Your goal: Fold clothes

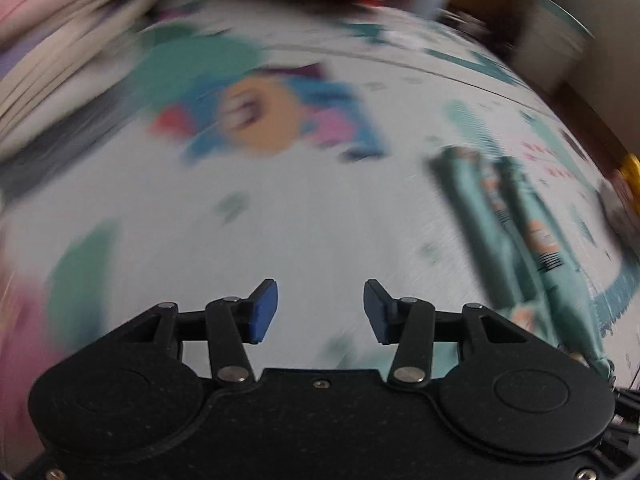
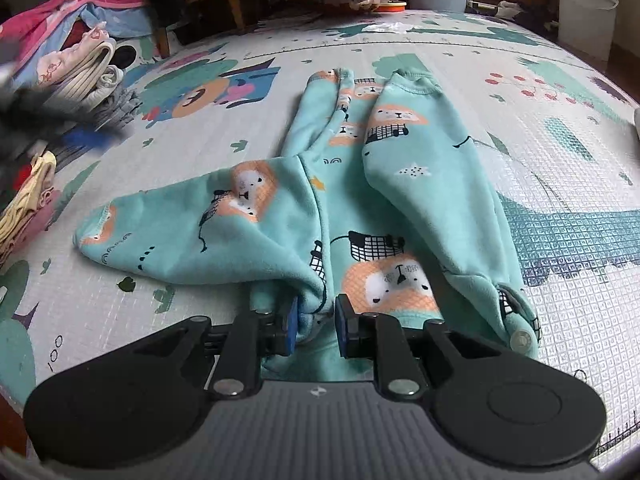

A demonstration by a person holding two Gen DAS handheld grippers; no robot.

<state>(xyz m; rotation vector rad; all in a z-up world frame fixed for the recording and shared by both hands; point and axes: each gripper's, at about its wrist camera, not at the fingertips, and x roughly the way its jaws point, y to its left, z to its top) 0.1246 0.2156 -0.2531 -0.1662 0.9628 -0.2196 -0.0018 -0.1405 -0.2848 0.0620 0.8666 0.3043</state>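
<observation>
so the teal onesie (image 2: 360,208) is lying spread on the printed play mat (image 2: 520,120), body running away from the right wrist camera, one sleeve flopped out to the left side and the other already laid in over the body on the right. the right tool (image 2: 316,326) has its blue pads narrowed down on a bunched bit of fabric at the near edge, looks like the neck or shoulder area, so it's holding the onesie pinned there. the left tool (image 1: 320,312) is a different story: its pads stand roughly half apart with nothing between them, just bare mat underneath, and its whole view is smeared with blur. in that blurry view the onesie (image 1: 532,240) only shows off to the right, well apart from the pads. my read is we're mid-fold, sleeves stage: one side in, one side still sticking out. next move probably calls for the left tool to get over to that loose left sleeve, pinch it near the cuff and lay it across the body while the right one keeps the near edge anchored. there's a stack of folded clothes (image 2: 96,76) off to the far left of the mat, which i'm guessing is where this ends up once it's done.
</observation>
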